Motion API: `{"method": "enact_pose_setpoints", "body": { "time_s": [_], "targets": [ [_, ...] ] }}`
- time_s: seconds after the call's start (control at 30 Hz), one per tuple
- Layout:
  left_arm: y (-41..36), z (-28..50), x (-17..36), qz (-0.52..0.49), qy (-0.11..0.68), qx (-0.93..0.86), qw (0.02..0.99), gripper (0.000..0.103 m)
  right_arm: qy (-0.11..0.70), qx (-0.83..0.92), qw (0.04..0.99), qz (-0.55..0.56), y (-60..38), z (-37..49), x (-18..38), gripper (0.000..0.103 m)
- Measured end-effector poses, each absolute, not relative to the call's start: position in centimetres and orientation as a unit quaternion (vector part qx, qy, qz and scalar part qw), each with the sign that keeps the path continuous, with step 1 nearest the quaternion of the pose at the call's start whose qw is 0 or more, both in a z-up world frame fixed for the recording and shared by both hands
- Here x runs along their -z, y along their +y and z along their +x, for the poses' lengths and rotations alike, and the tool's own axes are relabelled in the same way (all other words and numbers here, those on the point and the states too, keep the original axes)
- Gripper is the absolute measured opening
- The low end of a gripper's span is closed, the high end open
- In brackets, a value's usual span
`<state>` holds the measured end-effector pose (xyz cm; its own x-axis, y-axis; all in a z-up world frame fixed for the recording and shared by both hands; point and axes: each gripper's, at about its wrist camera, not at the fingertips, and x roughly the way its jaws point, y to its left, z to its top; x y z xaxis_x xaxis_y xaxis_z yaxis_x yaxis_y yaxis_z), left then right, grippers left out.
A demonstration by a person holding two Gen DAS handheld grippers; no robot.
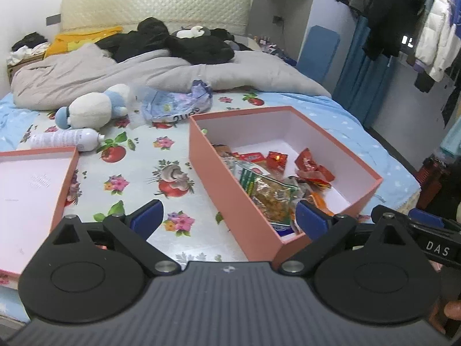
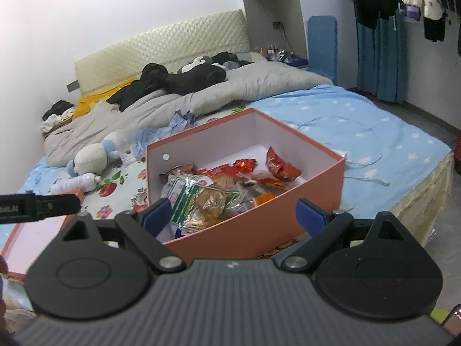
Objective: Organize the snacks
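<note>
Several snacks (image 1: 268, 190) half-hidden behind box (image 1: 230, 184) wall; labels unreadable.

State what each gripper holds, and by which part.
Nothing is held. The left gripper and the right gripper both stand open over the near end of the pink box of snacks, pads touching nothing.

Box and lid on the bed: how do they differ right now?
The box has tall walls; the lid is shallow. The box holds snack packets; the lid shows only its pale inside. In the left wrist view the box sits right of the lid, apart from it. Both are salmon outside, pale inside, and open side up on the bedsheet.
</note>
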<state>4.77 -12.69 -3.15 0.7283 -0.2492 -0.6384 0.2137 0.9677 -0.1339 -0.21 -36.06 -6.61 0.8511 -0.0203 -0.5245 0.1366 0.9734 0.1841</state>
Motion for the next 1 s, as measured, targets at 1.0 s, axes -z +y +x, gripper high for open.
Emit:
{"method": "enact_pose_setpoints", "body": {
  "time_s": [1.0],
  "targets": [
    [-12.7,6.6,5.1,-0.022,0.361,0.104,0.927,0.100,0.272,0.039,0.958,0.077,-35.8,1.3,7.4,0.094]
  ]
}}
